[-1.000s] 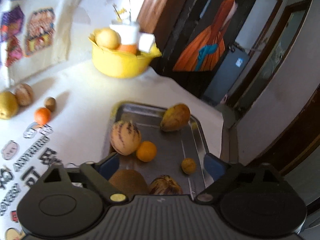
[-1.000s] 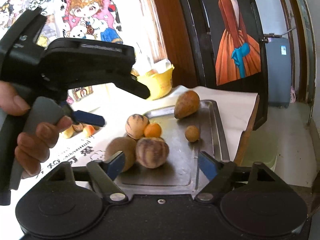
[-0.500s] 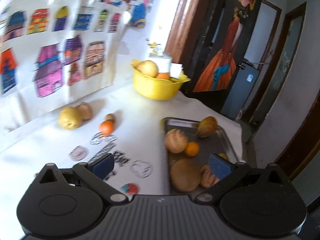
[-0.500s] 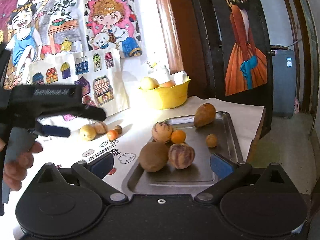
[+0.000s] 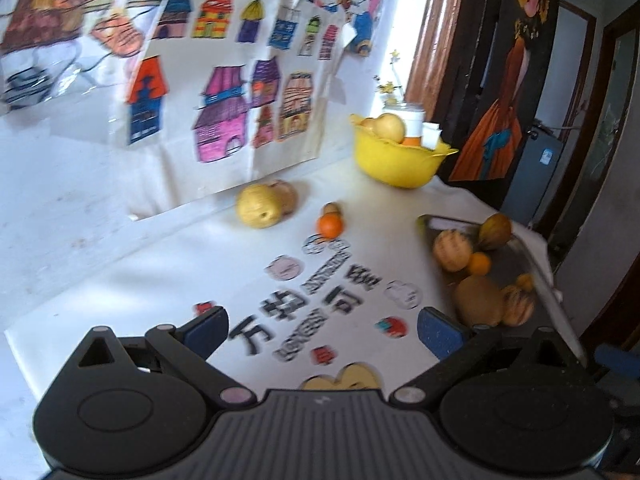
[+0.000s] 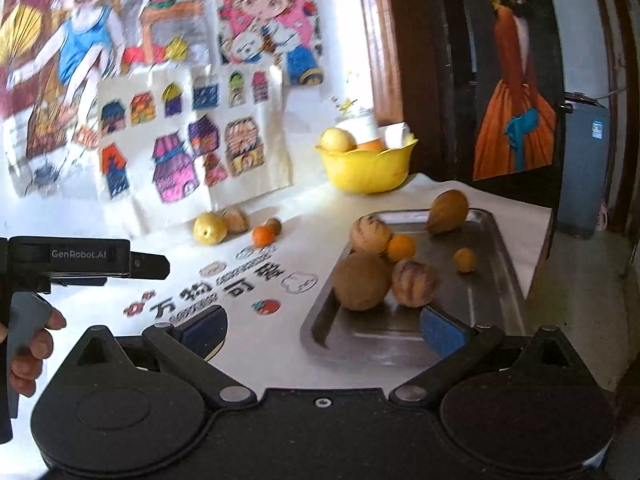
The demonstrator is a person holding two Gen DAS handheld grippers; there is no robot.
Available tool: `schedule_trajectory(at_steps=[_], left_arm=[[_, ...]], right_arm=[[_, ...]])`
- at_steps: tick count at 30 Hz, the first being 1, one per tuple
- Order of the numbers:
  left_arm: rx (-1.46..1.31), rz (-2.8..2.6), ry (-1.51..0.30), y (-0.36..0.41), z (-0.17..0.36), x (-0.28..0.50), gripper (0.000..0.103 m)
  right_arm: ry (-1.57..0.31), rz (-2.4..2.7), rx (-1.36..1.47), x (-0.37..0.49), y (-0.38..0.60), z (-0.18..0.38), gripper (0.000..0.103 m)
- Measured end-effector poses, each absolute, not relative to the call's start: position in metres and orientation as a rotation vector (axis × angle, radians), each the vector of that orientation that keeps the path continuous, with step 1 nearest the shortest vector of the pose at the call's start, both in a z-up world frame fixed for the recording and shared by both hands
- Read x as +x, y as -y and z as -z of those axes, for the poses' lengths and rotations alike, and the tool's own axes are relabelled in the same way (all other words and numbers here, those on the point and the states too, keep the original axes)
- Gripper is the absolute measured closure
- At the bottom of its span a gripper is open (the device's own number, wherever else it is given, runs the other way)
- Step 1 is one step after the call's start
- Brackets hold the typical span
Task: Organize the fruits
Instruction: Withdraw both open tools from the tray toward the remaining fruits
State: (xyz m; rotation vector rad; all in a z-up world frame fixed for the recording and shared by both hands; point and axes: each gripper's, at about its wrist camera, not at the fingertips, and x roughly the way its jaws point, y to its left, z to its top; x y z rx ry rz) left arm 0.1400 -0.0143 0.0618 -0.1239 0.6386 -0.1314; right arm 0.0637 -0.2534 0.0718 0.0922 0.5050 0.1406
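Step in hand: between picks; six fruits lie on the metal tray (image 6: 504, 264).
Left hand-held gripper (image 5: 322, 330): jaws wide apart, empty, over the tabletop (image 5: 168, 280).
Right hand-held gripper (image 6: 324, 330): jaws apart, empty, near the tray.
Loose fruit: yellow pear (image 5: 258, 205) and mandarin (image 5: 330, 225) by the wall.
Next move: likely reach for the mandarin, centre it, then close.

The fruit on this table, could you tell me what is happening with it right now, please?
A person is sorting fruit with a gripper in each hand. The left gripper and right gripper are both open and empty, held above the table. Six fruits already lie in the metal tray. A yellow pear, a brown fruit, an orange and a small brown fruit behind it wait on the cloth. The yellow bowl stands further back.
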Motion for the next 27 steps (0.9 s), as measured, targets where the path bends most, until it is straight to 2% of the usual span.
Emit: schedule_trajectory(at_steps=[16,27], left_arm=[[-0.056,-0.010,-0.681,-0.059,-0.030,0.128,0.000],[0.008,0.021,-0.643,-0.075,-0.032,0.133,0.001]], right_arm=[[-0.610,-0.259,-0.062,0.083,0.193,-0.064,0.001],[-0.664,-0.385,-0.193,0.130,0.190,-0.104,0.001]])
